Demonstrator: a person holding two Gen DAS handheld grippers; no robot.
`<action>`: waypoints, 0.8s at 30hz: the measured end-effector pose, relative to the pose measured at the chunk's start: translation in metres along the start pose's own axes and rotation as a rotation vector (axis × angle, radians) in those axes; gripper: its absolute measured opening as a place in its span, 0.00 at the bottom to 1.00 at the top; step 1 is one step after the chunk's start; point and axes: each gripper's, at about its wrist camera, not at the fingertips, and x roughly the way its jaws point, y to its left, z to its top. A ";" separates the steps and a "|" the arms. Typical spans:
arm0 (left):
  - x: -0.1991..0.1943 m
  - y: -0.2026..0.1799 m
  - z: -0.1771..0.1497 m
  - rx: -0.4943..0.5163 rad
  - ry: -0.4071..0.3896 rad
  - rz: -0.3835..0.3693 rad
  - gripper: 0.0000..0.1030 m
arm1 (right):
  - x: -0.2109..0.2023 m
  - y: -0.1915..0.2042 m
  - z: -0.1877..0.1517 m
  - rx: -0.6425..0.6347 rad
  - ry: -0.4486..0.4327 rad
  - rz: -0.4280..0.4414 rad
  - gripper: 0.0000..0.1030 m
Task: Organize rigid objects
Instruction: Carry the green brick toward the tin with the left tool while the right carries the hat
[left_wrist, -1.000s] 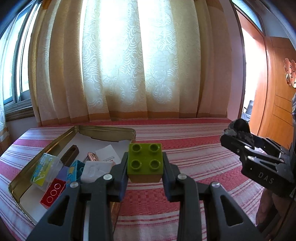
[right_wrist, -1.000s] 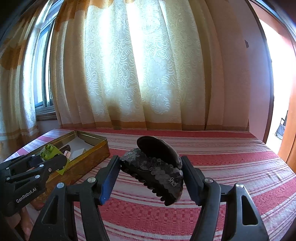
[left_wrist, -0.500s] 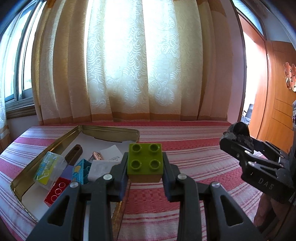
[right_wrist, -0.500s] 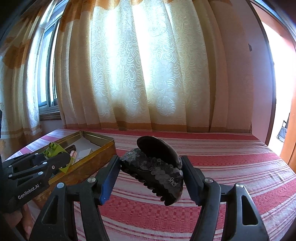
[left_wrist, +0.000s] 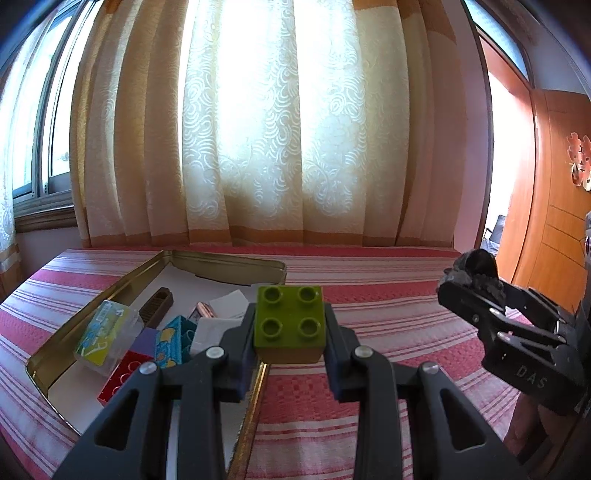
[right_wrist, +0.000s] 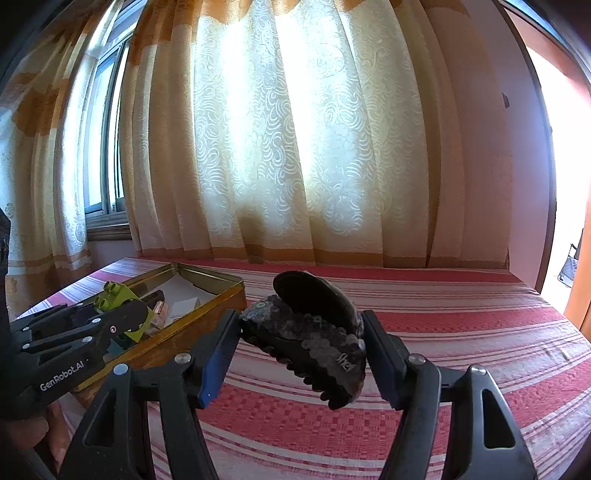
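Left tool (left_wrist: 289, 328) clamped on its load; right tool (right_wrist: 301, 341) likewise, both held aloft

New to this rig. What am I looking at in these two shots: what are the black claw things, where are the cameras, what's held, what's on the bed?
There is no robot arm here. A person holds a two-finger handheld tool in each hand, and each tool carries a fisheye camera that looks forward along its own fingers.

In the left wrist view, the left tool is shut on a green toy brick, studs toward the camera. The black device at the right edge is the other tool.

In the right wrist view, the right tool is shut on a black sequined hair claw. The left tool shows at the lower left with the brick.

The surface is a red and white striped cover. On it sits an open gold metal tin that holds a red brick, a small clear box, a teal box, a brown comb-like piece and some papers. Curtains hang behind.
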 end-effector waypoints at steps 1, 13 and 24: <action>-0.001 0.001 0.000 -0.003 -0.002 0.000 0.30 | -0.001 0.002 0.000 -0.002 -0.003 0.003 0.66; -0.009 0.016 -0.003 -0.018 -0.010 0.006 0.30 | -0.004 0.022 -0.001 -0.027 -0.017 0.037 0.66; -0.013 0.025 -0.004 -0.025 -0.018 0.013 0.30 | -0.004 0.036 -0.002 -0.041 -0.020 0.068 0.66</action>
